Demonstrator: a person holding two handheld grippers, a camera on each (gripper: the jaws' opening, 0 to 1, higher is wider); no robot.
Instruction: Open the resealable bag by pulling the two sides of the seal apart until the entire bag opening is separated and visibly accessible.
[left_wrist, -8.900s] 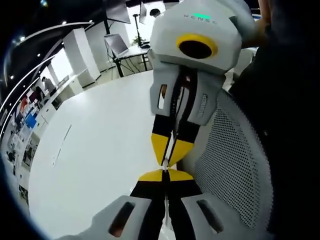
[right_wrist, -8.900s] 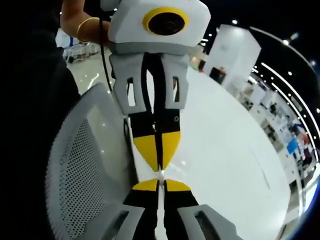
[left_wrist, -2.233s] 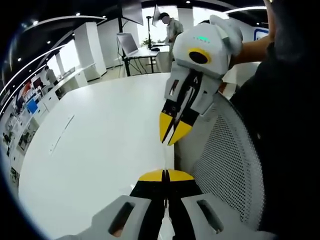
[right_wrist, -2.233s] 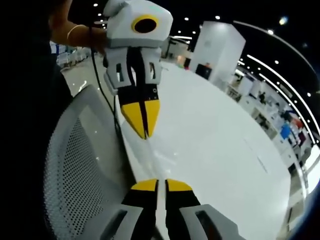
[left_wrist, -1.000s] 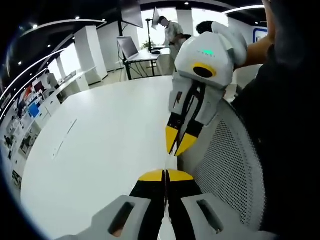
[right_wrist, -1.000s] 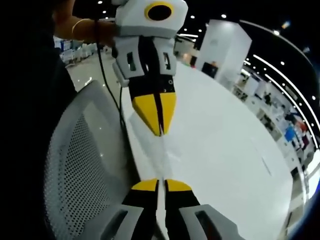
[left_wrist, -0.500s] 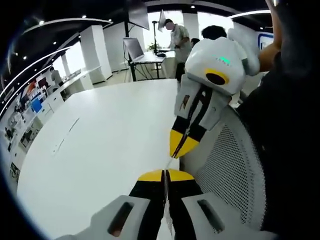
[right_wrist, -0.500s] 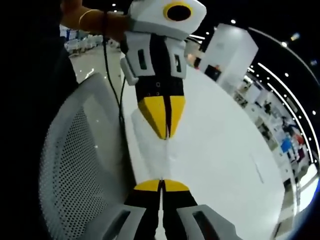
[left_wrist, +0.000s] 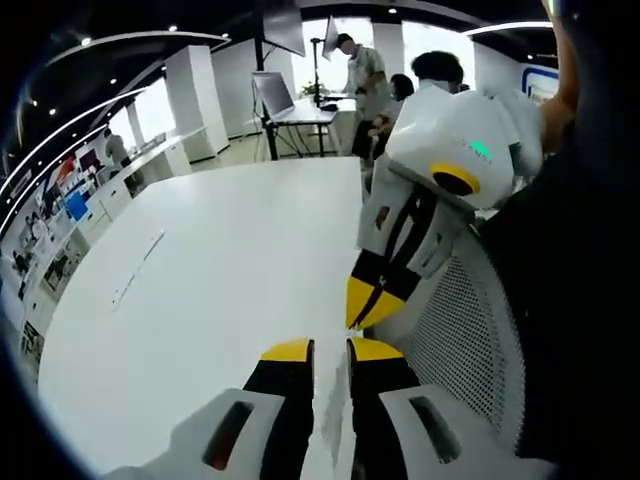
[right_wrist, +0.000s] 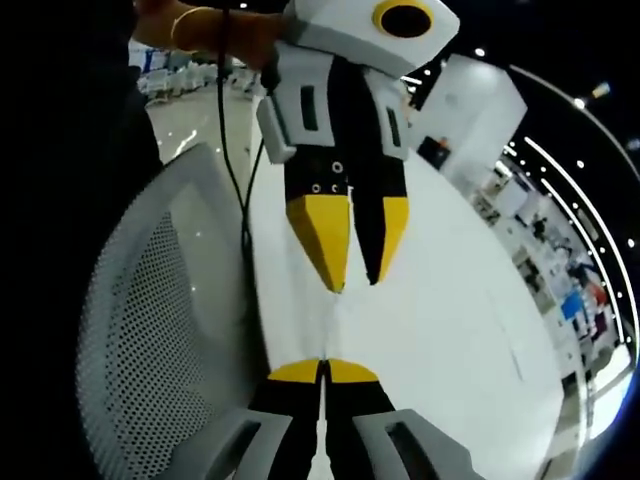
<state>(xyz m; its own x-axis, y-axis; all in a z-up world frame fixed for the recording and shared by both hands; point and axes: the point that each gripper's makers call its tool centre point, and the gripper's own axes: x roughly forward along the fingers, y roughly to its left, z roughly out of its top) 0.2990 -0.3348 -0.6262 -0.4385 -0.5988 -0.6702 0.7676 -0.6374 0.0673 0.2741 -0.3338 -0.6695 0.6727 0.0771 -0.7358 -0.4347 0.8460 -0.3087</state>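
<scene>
Left gripper (left_wrist: 332, 350) at the bottom of its own view: yellow tips apart, a clear gap between them, gripping nothing. In that gap, thin see-through film, the resealable bag (left_wrist: 331, 402), running down between the two black jaws. It is so clear that its outline is hard to follow, and whether its mouth is parted I cannot tell.

Just ahead and a touch to the right, the right gripper (left_wrist: 363, 308) reaches in, pointing down at the bag, its yellow tips pressed together. From the right gripper view the same pair sits at the bottom, closed tight, with a pale sliver of film pinched in the seam: clamped on the bag. Above it the left gripper (right_wrist: 357, 250) hangs nose-down with jaws spread, close to the right one's tips but not touching them.

The count: two grippers, one bag. Under them one white table (left_wrist: 200, 270), the bag at its near edge. One grey mesh chair back (left_wrist: 465, 345) beside the table. A black cable (right_wrist: 238, 150) trails from the left gripper, and a wrist with a gold bangle (right_wrist: 195, 22) is behind it. Far off in the left gripper view, two people (left_wrist: 366, 62) by a desk.
</scene>
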